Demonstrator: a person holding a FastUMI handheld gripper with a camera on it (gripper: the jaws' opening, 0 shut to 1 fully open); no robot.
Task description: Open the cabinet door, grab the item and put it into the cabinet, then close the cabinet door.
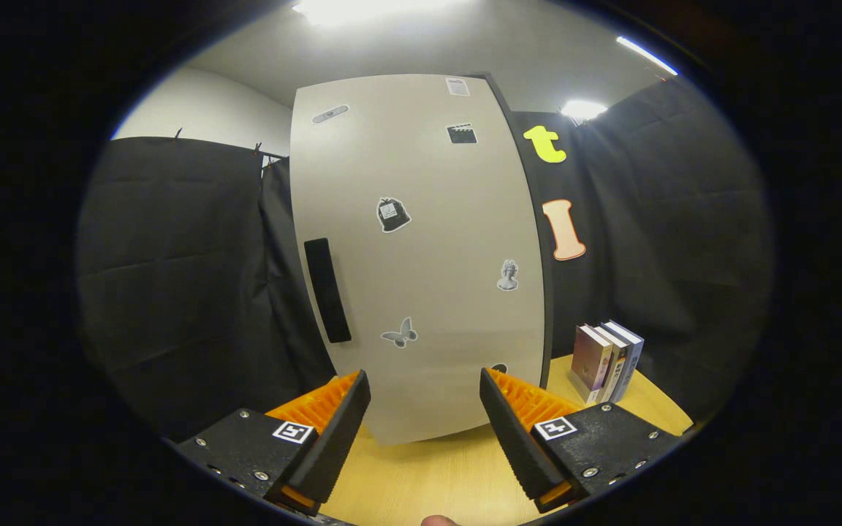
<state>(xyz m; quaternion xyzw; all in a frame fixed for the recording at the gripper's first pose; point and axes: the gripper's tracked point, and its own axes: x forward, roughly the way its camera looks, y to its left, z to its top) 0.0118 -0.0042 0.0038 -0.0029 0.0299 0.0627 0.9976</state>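
A tall pale cabinet (pixel 421 256) stands on the wooden table just beyond my fingers, its door shut. Small stickers dot the door, and a black vertical handle (pixel 327 290) sits near the door's left edge. Three books (pixel 605 362) stand upright on the table to the right of the cabinet, beyond my right finger. My gripper (pixel 425 383) is open and holds nothing, with the lower part of the door showing in the gap between its fingers. The handle lies above and slightly left of my left finger (pixel 333 424).
The wooden table (pixel 435 475) runs under my fingers up to the cabinet's foot. Black cloth walls close in on both sides and behind. A fingertip of the person's hand (pixel 439 521) shows at the table's near edge.
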